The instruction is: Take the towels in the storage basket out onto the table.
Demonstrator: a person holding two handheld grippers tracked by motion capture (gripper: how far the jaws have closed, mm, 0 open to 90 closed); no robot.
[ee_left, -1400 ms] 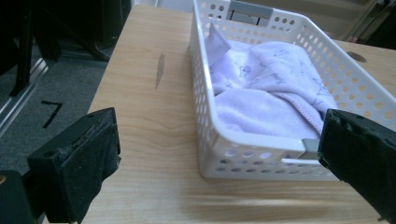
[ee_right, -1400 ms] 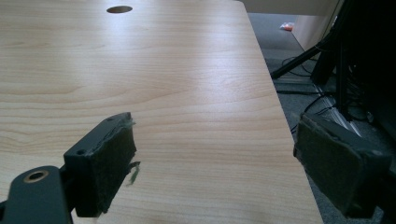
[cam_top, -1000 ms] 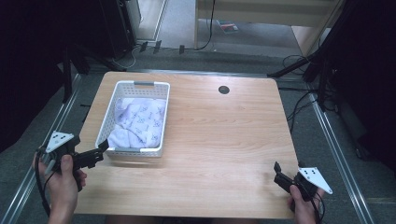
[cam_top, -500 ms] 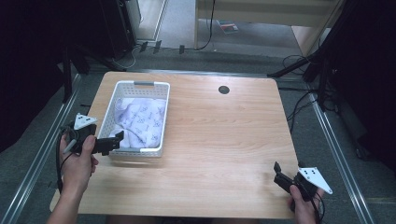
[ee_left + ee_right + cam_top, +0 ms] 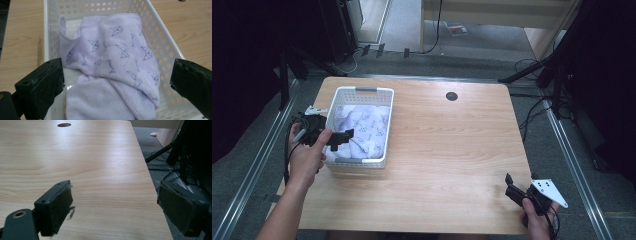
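Left gripper (image 5: 343, 138) spread, hovering over basket (image 5: 362, 162); lilac towel (image 5: 112, 65) dead ahead at 12 o'clock; right gripper (image 5: 511, 186) spread, idle, well apart.

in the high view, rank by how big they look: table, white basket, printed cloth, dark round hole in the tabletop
1. table
2. white basket
3. printed cloth
4. dark round hole
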